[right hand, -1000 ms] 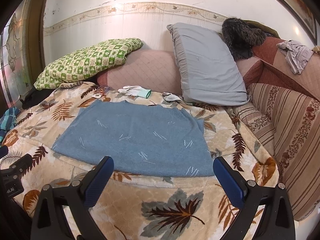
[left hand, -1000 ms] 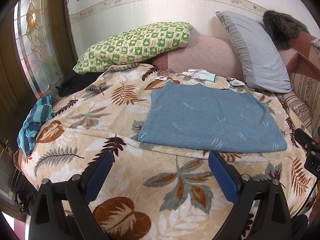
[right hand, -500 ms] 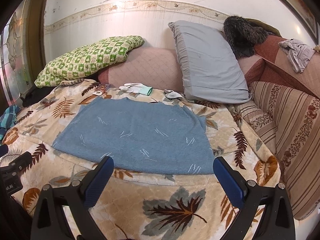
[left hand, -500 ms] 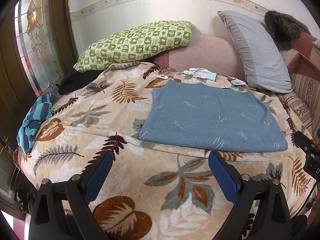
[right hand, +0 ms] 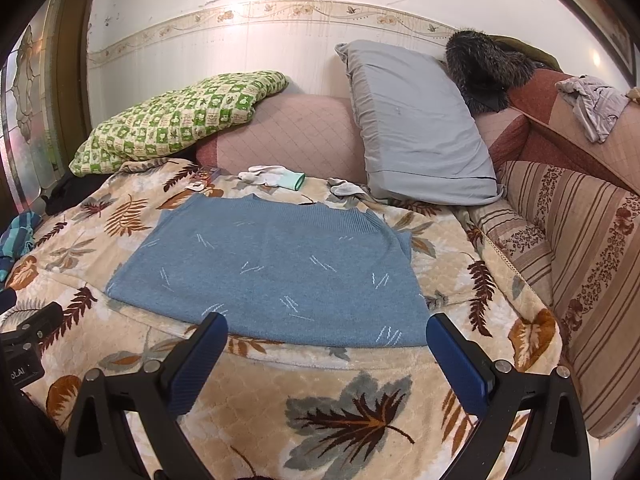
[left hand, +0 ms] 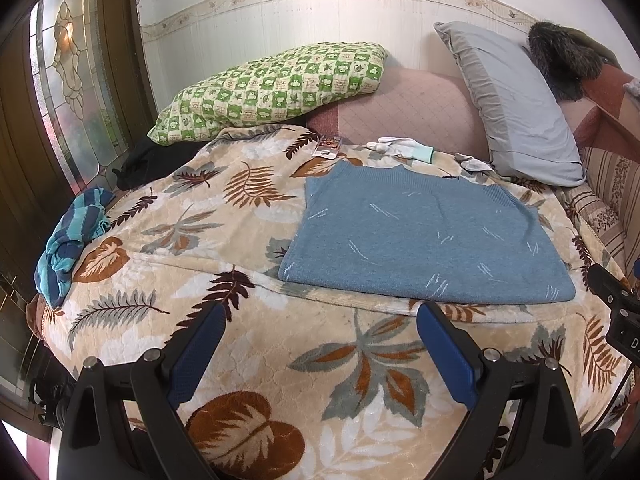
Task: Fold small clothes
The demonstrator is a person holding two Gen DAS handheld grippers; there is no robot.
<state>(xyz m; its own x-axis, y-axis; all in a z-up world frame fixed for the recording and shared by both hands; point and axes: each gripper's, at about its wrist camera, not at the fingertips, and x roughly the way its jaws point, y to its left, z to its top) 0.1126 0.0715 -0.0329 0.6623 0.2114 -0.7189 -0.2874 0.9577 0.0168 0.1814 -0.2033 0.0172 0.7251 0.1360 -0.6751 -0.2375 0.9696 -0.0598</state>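
Both grippers closing in on the sweater

Left gripper [left hand: 320,322] and right gripper [right hand: 326,336] — wide open, empty — have edged nearer the blue sweater [right hand: 272,268]; near hem grab looks next.

The left gripper [left hand: 320,320] fills the bottom of its own view, its two blue-padded fingers [left hand: 196,354] spread wide apart with nothing between them, the black finger frames rising from the lower left and lower right corners. The right gripper [right hand: 326,330] sits the same way at the bottom of its view, jaws wide and empty, blue pads [right hand: 456,360] angled outward. Each gripper's black body also shows at the edge of the other's view: one at the right edge of the left view, one at the lower left of the right view. At the lower right corner of the left view a sliver that may be the person's hand [left hand: 630,416] shows, too cropped to be sure.
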